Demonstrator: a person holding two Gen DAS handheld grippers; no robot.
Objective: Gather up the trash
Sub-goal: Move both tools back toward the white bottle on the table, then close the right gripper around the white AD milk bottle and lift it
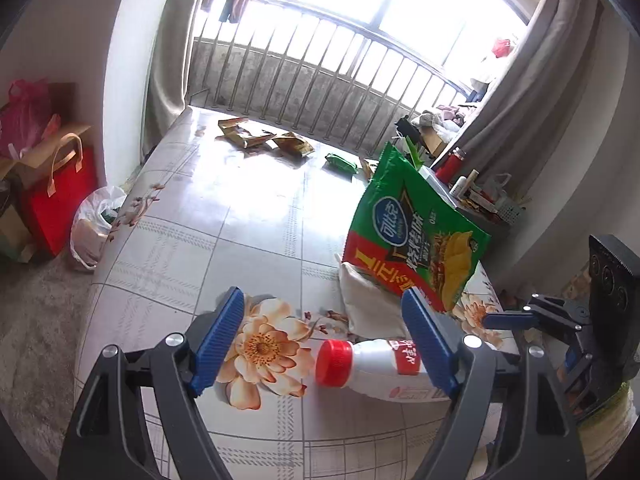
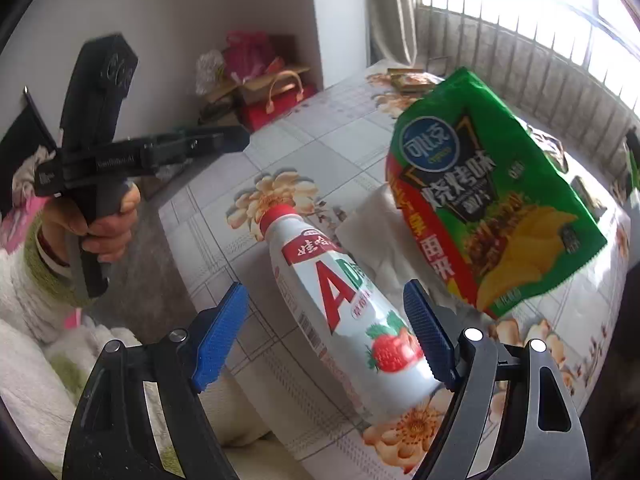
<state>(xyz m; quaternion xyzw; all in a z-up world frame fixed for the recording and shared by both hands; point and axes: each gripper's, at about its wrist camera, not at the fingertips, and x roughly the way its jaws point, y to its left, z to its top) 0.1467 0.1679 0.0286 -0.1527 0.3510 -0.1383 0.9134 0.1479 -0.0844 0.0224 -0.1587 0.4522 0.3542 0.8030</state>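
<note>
Blue pads of my left gripper [image 1: 324,340] stand wide with nothing pinched, above the flowered desk [image 1: 192,216]. My right gripper [image 2: 326,332] also gapes wide, straddling but not squeezing a white bottle [image 2: 348,300] lying on its side, red cap [image 2: 276,216] pointing away. Just beyond it sits a crumpled tissue [image 2: 376,232], with a green chip bag [image 2: 492,184] leaning over it. More wrappers [image 1: 264,140] lie at the desk's far end.
</note>
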